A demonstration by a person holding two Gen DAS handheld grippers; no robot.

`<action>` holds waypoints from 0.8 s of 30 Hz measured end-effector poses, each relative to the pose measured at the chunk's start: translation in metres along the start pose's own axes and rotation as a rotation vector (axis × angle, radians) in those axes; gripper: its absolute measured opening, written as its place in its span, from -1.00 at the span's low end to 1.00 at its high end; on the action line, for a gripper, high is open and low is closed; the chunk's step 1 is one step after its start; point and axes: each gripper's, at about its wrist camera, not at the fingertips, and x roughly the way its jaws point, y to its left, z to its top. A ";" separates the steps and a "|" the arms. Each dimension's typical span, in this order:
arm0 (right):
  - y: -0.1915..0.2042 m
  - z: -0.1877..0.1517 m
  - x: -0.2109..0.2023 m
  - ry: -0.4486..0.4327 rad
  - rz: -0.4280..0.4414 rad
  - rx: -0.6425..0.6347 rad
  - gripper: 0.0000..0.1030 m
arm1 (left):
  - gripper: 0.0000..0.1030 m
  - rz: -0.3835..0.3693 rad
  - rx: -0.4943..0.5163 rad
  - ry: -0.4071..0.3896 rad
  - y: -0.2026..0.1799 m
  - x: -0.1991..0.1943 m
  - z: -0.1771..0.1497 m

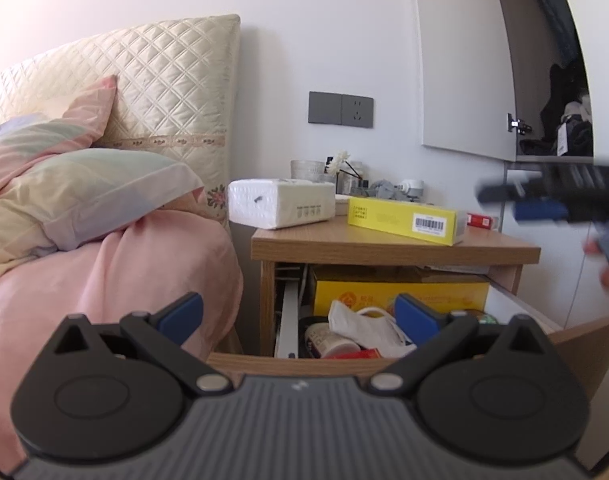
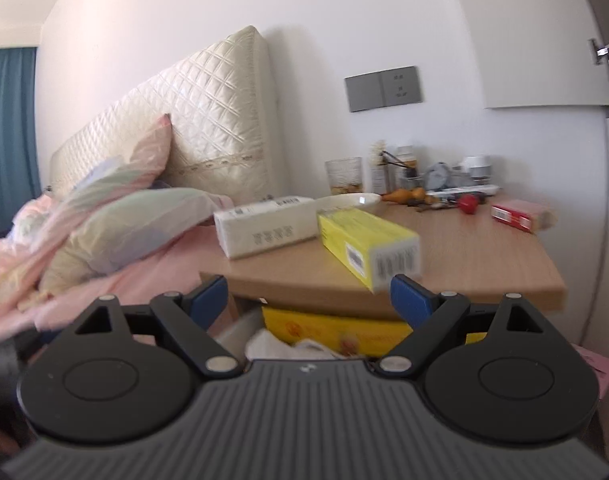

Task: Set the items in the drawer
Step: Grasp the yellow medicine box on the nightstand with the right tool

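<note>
A wooden nightstand [image 1: 384,246] stands beside the bed with its drawer [image 1: 576,336] pulled open. The drawer holds a yellow carton [image 1: 384,292], a crumpled white bag [image 1: 360,330] and a cup [image 1: 332,342]. On top lie a long yellow box [image 1: 404,220] [image 2: 364,240], a white tissue pack [image 1: 280,202] [image 2: 264,230] and a small red box [image 1: 482,221] [image 2: 518,214]. My left gripper [image 1: 300,316] is open and empty in front of the drawer. My right gripper [image 2: 308,298] is open and empty just short of the yellow box's end; it shows blurred in the left wrist view [image 1: 544,196].
A bed with pink bedding [image 1: 104,272] and pillows [image 1: 84,192] lies left of the nightstand. A glass [image 2: 343,176], a white dish [image 2: 350,201], small bottles and a red ball [image 2: 469,203] crowd the back of the top. A wardrobe door [image 1: 464,60] stands open at the right.
</note>
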 end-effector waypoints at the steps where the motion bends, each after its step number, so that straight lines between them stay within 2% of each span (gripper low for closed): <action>1: -0.001 0.010 0.008 0.006 0.009 -0.005 0.75 | 1.00 0.001 0.000 0.000 0.000 0.000 0.000; 6: -0.003 0.051 0.056 0.070 -0.001 -0.073 0.75 | 1.00 0.004 -0.005 0.004 0.002 0.001 0.000; 10: -0.014 0.070 0.102 0.202 0.004 -0.123 0.75 | 1.00 -0.018 0.001 0.000 0.000 -0.002 -0.001; 16: -0.034 0.066 0.157 0.391 -0.034 -0.164 0.75 | 1.00 -0.021 -0.013 -0.008 0.003 -0.004 0.000; 19: -0.043 0.061 0.173 0.452 -0.054 -0.174 0.75 | 1.00 -0.024 -0.012 -0.011 0.003 -0.006 0.000; 24: -0.054 0.054 0.191 0.524 -0.023 -0.161 0.75 | 1.00 -0.022 -0.015 -0.012 0.004 -0.006 0.000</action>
